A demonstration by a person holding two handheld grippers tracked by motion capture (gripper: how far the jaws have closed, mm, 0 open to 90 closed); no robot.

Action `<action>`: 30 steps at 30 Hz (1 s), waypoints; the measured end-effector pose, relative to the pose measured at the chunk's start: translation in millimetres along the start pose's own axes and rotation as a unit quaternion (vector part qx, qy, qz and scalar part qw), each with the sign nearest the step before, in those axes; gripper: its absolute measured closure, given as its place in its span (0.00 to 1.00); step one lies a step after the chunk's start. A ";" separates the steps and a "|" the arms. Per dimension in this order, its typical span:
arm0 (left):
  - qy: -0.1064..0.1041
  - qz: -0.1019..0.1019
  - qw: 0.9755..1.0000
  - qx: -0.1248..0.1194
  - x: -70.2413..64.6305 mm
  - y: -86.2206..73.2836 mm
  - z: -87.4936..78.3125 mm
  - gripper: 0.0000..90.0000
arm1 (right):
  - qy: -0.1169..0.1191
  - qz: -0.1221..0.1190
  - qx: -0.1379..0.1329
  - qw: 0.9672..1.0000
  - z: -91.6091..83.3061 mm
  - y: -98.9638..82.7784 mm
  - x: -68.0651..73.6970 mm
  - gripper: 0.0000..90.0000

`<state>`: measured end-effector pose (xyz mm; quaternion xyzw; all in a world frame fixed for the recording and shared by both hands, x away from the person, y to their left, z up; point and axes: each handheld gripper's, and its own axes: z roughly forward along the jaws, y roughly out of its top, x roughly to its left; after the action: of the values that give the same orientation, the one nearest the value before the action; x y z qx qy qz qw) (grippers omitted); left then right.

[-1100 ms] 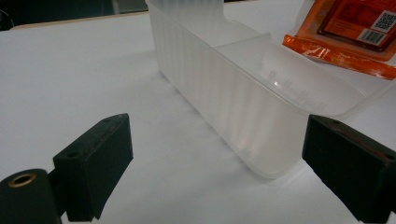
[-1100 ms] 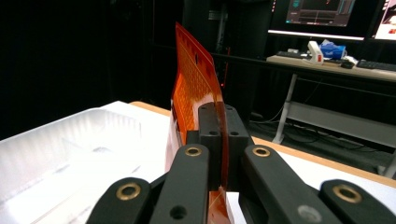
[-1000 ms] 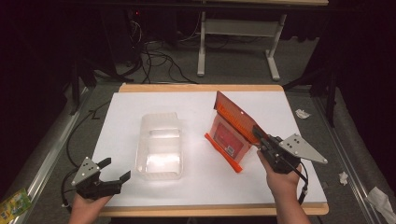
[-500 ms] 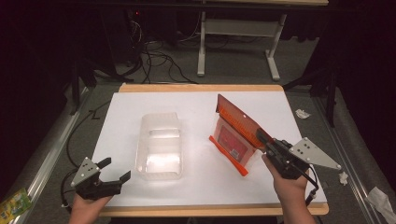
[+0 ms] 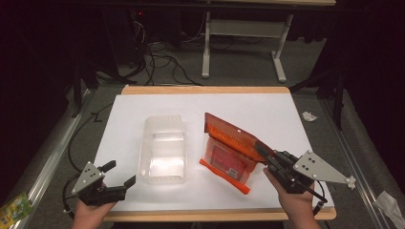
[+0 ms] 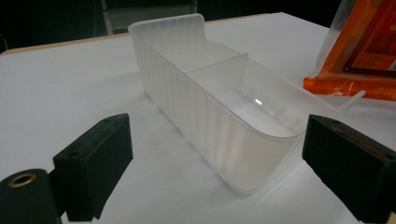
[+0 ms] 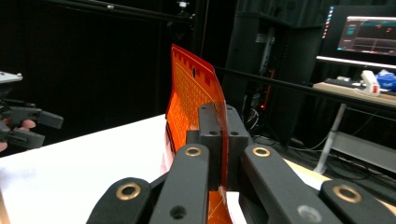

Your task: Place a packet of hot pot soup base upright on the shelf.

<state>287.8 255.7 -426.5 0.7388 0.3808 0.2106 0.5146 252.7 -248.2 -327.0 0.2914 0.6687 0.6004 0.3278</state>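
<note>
On the white bench (image 5: 286,114), toward its right front, the right tongs (image 5: 267,160) are clenched on the upper flap of an orange pouch (image 5: 229,152), the thin sheet pinched flat between both jaws, as the right gripper view shows. The pouch's lower edge rests on the bench while its flap stands tilted up. At the left front corner the left tongs (image 5: 119,174) are released, jaws spread wide and holding nothing. They point at a clear plastic bin (image 5: 162,148), which sits just left of the pouch and apart from both jaws.
</note>
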 end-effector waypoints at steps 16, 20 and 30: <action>-0.034 0.019 0.999 -0.010 -32.7 17.5 11.8 0.11 | 0.013 -0.013 0.026 0.999 16.4 -18.1 7.3 1.00; -0.034 0.033 0.999 0.007 -42.4 28.1 22.0 0.13 | 0.022 0.006 0.021 1.000 13.4 -24.4 -0.5 1.00; -0.095 0.022 0.995 -0.012 -72.1 75.3 63.7 0.16 | 0.021 0.029 0.020 0.999 8.6 -31.1 -11.5 1.00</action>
<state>313.9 147.8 -375.6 0.7576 0.3112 0.1553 0.5524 266.7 -255.3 -357.4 0.3044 0.6787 0.6019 0.2906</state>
